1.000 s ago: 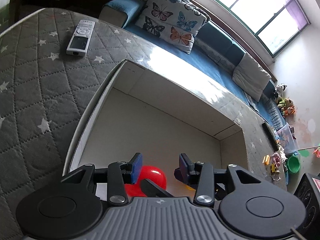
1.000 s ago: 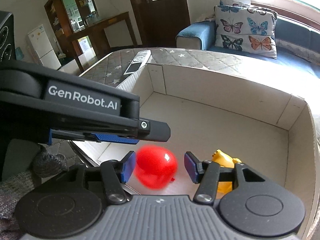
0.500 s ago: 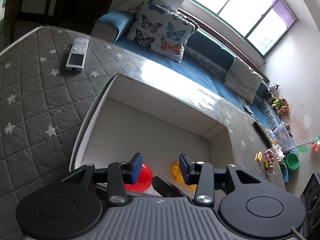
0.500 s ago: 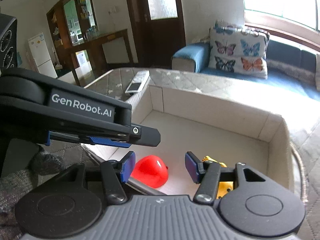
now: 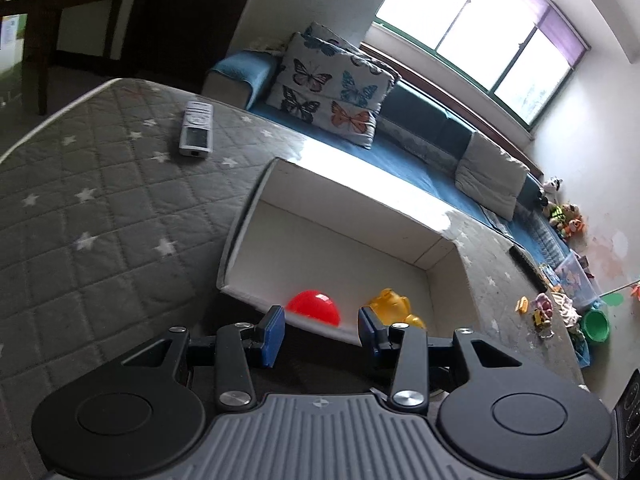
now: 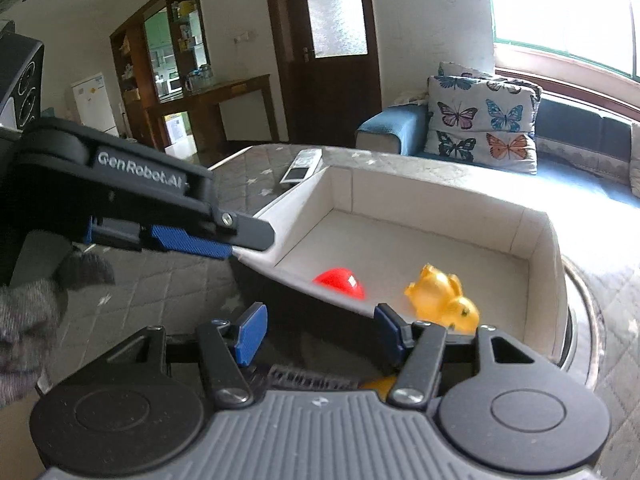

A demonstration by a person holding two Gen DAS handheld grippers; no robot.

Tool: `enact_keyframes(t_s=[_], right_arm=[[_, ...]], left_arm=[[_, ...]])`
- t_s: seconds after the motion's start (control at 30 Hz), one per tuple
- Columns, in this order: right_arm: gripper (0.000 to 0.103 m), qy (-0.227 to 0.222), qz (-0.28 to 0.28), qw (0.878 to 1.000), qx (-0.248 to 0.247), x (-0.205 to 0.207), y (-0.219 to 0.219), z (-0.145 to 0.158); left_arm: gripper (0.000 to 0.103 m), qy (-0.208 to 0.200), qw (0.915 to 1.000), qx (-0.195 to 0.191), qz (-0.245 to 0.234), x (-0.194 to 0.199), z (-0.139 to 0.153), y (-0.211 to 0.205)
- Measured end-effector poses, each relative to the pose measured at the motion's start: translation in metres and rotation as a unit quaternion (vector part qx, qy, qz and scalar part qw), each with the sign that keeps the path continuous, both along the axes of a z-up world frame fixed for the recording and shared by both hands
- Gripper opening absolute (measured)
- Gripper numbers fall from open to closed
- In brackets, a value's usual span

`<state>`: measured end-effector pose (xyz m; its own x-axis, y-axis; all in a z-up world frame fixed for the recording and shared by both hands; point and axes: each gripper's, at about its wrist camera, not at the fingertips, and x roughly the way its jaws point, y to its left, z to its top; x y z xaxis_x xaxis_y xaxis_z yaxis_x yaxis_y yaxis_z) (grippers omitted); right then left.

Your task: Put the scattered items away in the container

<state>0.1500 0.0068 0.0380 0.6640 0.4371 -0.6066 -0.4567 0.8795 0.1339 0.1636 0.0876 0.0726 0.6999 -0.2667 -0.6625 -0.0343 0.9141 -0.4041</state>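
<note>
— Tongs?
— My left tongs and right tongs both stand wide apart, gripping nothing, near the box.
— Contents?
— Red ball and yellow toy lie inside, by the near wall. A remote lies outside, on the quilted table.

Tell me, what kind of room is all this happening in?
Most likely a home living room: a blue sofa with butterfly cushions under a big window, and toys strewn on the floor.
</note>
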Motion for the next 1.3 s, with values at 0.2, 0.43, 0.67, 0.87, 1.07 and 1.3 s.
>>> enact_keyframes(t_s=[0.2, 0.43, 0.67, 0.87, 1.07, 1.3], right_arm=[[0.064, 0.014, 0.030, 0.999, -0.001, -0.022, 0.003, -0.010], [0.071, 0.025, 0.053, 0.998, -0.009, -0.039, 0.016, -0.026], [0.076, 0.030, 0.063, 0.997, -0.016, -0.040, 0.031, -0.036], [0.079, 0.018, 0.059, 0.997, -0.041, -0.039, 0.045, -0.047], [0.080, -0.008, 0.054, 0.996, -0.066, -0.041, 0.059, -0.053], [0.078, -0.020, 0.048, 0.995, -0.090, -0.041, 0.073, -0.058]], left_arm=[[0.043, 0.022, 0.9997, 0.003, 0.006, -0.018, -0.019, 0.009], [0.043, 0.054, 0.9984, -0.006, 0.014, -0.024, -0.043, 0.014], [0.043, 0.063, 0.9978, -0.010, 0.018, -0.025, -0.051, 0.017], [0.043, 0.066, 0.9977, -0.008, 0.007, -0.023, -0.054, 0.017], [0.043, 0.068, 0.9976, -0.011, -0.007, -0.019, -0.056, 0.015], [0.043, 0.071, 0.9973, -0.014, -0.006, -0.015, -0.058, 0.020]])
